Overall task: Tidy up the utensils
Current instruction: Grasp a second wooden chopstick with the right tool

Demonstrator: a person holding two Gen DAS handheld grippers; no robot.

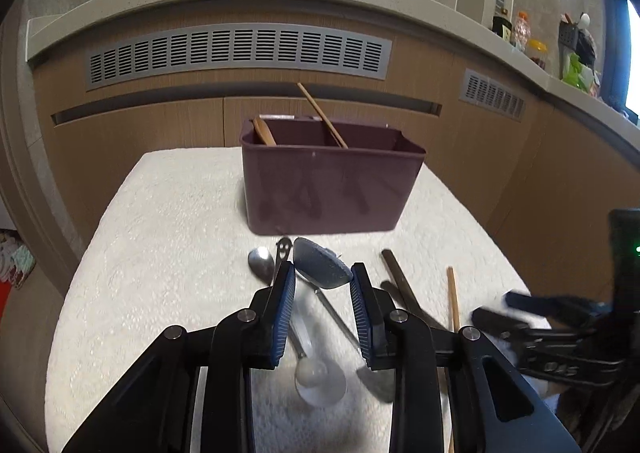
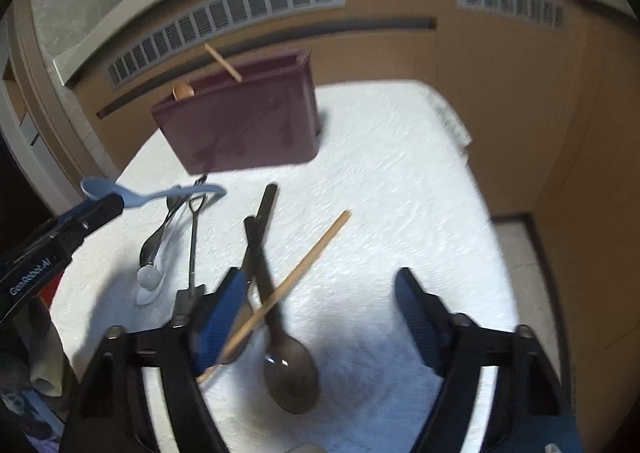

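Left tongs are clamped on a light blue spoon, held up off the table just in front of the maroon bin. Right tongs are partway open w/ nothing gripped, hovering over a dark spoon and a wooden chopstick nearer than the bin. Bin already has a wooden spoon and chopstick inside, prob separate compartments, view's blurry.

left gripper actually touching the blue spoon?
Touching. Left wrist view: the blue spoon sits pinched between the left gripper pads; right wrist view shows it lifted clear of the white cloth.
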